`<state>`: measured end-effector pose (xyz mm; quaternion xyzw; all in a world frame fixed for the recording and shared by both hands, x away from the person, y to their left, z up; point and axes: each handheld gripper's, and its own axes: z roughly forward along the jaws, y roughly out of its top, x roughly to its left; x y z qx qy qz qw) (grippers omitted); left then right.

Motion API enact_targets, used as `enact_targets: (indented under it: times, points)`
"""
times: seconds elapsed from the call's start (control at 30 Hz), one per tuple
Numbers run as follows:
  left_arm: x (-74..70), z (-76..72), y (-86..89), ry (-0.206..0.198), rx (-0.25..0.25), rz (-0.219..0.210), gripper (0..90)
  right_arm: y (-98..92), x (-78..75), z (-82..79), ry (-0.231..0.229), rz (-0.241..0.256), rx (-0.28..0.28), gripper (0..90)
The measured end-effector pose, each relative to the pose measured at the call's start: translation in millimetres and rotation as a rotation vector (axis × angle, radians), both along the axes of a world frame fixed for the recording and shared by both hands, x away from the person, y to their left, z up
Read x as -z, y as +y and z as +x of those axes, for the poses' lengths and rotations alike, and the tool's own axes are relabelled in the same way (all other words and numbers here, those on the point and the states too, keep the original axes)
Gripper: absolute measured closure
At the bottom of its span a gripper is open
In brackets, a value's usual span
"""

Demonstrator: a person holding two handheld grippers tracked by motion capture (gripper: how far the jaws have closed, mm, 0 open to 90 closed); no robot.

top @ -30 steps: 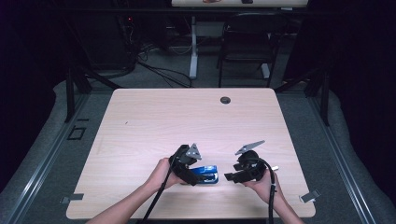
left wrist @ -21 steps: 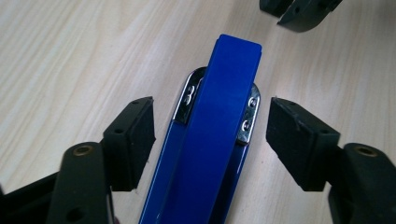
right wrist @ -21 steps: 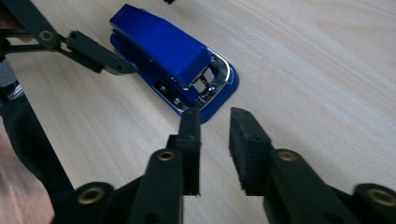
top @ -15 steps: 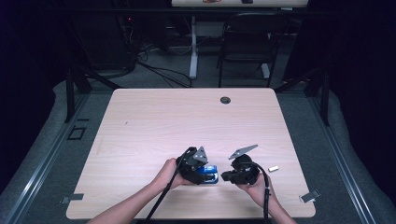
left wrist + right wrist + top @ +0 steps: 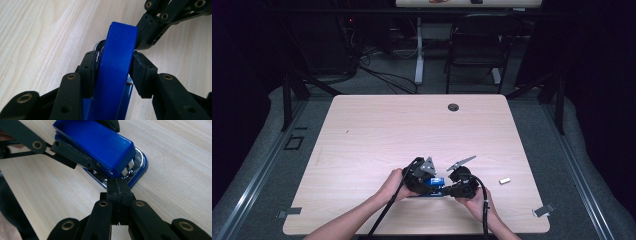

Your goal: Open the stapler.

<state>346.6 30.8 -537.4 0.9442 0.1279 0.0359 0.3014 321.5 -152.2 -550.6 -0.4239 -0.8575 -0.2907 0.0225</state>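
The small blue plastic stapler with a chrome base (image 5: 100, 150) lies near the front edge of the pale wooden table (image 5: 377, 130). The left gripper (image 5: 113, 70) clamps its sides; the right gripper (image 5: 117, 188), jaws pressed together, noses its front end. Rigid, light, probably slippery (glossy shell), it is best held across the flanks.

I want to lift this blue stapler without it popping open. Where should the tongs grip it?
Across the blue top arm's two long sides, near mid-length, as the left tongs hold the stapler. Those sides are flat and parallel; the front end is narrow, and the right tongs are there.
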Motion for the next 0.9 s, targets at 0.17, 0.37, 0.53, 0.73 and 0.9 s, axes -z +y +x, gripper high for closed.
enact_targets:
  times: [0.17,0.37,0.53,0.73,0.9]
  points:
    - [0.0,0.1,0.2,-0.026,0.039,0.007,60.6,-1.1,1.3,1.0,0.011,0.004,0.024,90.0]
    - [0.4,2.2,2.9,-0.039,0.087,-0.003,62.7,-7.0,3.6,4.3,0.048,0.051,0.065,90.0]
    - [-0.5,3.4,5.3,-0.037,0.110,-0.018,65.1,-9.1,5.0,5.6,0.056,0.078,0.082,90.0]
    - [-5.3,4.9,9.5,-0.041,0.133,-0.049,66.0,-9.8,5.4,6.4,0.059,0.086,0.093,90.0]
    - [-10.3,5.5,13.2,-0.040,0.146,-0.080,66.0,-10.6,4.8,6.8,0.056,0.080,0.089,88.7]
